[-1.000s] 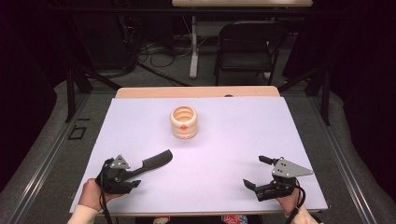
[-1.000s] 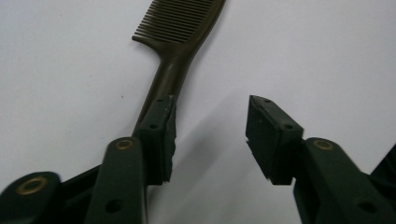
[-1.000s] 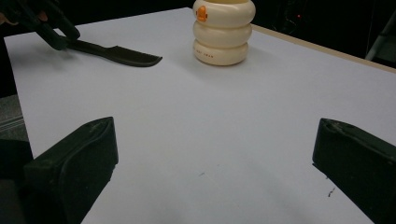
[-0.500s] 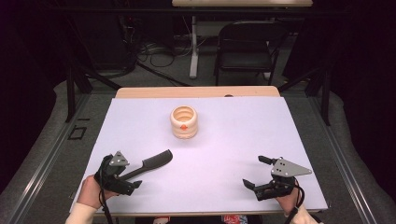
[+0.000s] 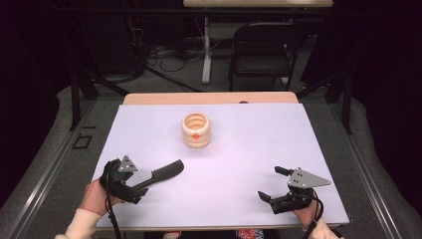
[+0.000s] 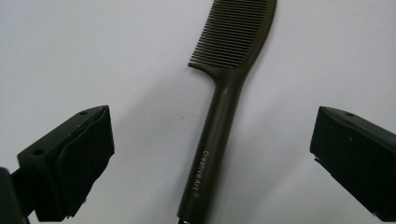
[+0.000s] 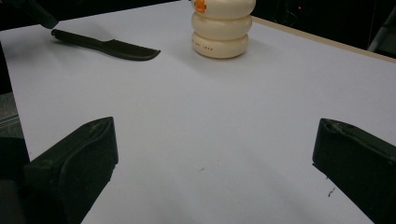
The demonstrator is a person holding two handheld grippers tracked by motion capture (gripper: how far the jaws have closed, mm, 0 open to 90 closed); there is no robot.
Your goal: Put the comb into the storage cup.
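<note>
One comb [image 5: 161, 174], dark, with a long handle, lying flat on the white table [image 5: 239, 149] near its front left part. Teeth end points toward the table's middle; handle end lies between the jaws of the left gripper [image 5: 130, 188]. In the left gripper view the comb [image 6: 224, 107] runs up the middle of the picture, small pale lettering on the handle, teeth at the top. Both pads stand well apart from the handle, one on each side, touching nothing. Those jaws have just been opening, and they are now spread wide with the comb loose between them on the table.

One cup-like holder [image 5: 196, 130], cream-coloured, ribbed in stacked rings, with one orange mark on its side. It stands upright near the middle of the table, well apart from the comb. From the right gripper view the holder [image 7: 223, 29] is at the far side and the comb [image 7: 109, 45] lies to its left.

Two grippers, one in each hand. The right gripper [image 5: 271, 185] is at the front right part of the table, jaws spread wide, nothing between them, bare table under them.

One folding chair [image 5: 263, 50] on the floor beyond the table.
</note>
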